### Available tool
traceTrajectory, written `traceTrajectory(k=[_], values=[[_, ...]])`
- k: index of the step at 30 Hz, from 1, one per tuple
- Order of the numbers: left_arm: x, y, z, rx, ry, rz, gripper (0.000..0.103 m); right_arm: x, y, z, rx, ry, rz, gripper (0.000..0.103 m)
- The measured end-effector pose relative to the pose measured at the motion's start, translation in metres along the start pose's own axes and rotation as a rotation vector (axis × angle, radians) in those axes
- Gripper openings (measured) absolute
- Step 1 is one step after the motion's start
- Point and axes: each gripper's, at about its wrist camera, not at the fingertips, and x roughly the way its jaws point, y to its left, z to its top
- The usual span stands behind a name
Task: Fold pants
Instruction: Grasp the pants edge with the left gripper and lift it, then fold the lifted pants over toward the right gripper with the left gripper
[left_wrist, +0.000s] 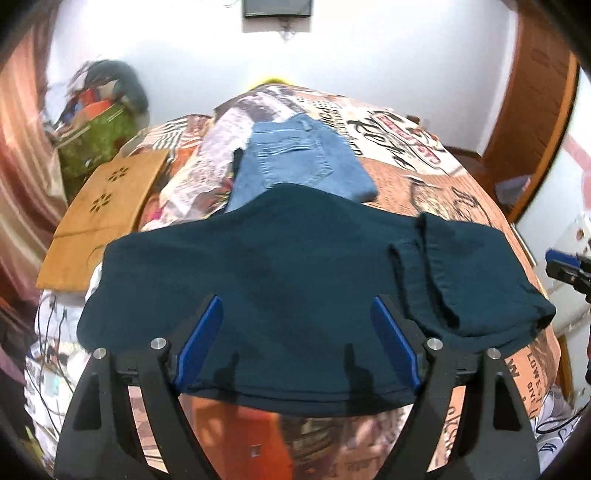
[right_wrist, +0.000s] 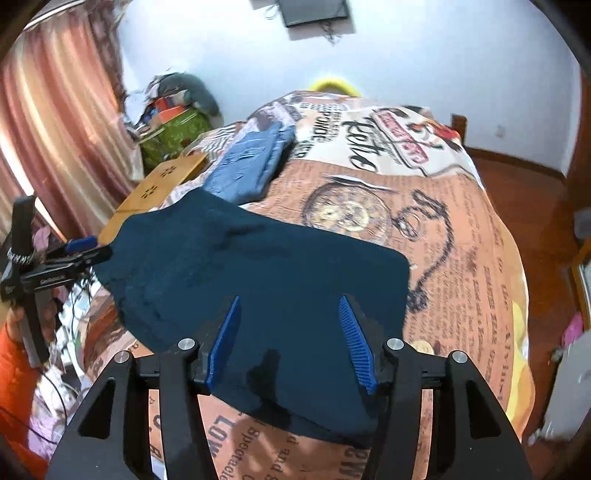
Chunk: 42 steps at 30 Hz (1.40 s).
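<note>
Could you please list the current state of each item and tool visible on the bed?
Dark teal cotton pants: folded, lying flat on the printed bedspread.
Light blue denim jeans: folded, lying beyond the teal pants.
Left tool: open, holding nothing.
Right tool: open, holding nothing.

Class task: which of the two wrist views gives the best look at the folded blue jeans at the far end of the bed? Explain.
The left wrist view. There the jeans lie near the picture's middle, back pocket and seams plain, only the near edge hidden behind the dark pants. In the right wrist view the jeans sit smaller, off to the left, foreshortened and blurred.
</note>
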Motion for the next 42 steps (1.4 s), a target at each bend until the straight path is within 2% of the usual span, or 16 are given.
traceTrajectory(k=[3, 10, 14, 18, 24, 28, 31, 39, 42], values=[[-0.001, 0.03, -0.007, -0.105, 0.007, -0.001, 0.083, -0.004, -0.001, 0.0, 0.015, -0.002, -0.011, 0.051], [0.0, 0.119, -0.039, -0.44, 0.045, -0.022, 0.083, 0.001, 0.026, 0.013, -0.063, -0.017, 0.003, 0.052], [0.007, 0.15, -0.06, -0.551, 0.072, -0.045, 0.083, 0.019, 0.043, 0.016, -0.1, 0.009, 0.035, 0.052], [0.027, 0.166, -0.079, -0.657, 0.124, -0.135, 0.083, 0.04, 0.056, 0.016, -0.116, 0.05, 0.06, 0.052], [0.062, 0.177, -0.101, -0.811, 0.196, -0.279, 0.083, 0.064, 0.058, 0.011, -0.115, 0.118, 0.054, 0.052], [0.071, 0.18, -0.101, -0.855, 0.176, -0.304, 0.084, 0.074, 0.055, 0.006, -0.103, 0.161, 0.055, 0.052], [0.078, 0.18, -0.095, -0.871, 0.17, -0.307, 0.088, 0.078, 0.056, 0.001, -0.117, 0.171, 0.054, 0.052], [0.104, 0.174, -0.06, -0.819, 0.159, -0.194, 0.089, 0.079, 0.055, -0.001, -0.127, 0.174, 0.079, 0.054], [0.113, 0.179, -0.052, -0.836, 0.15, -0.171, 0.084, 0.079, 0.054, -0.002, -0.123, 0.172, 0.087, 0.054]])
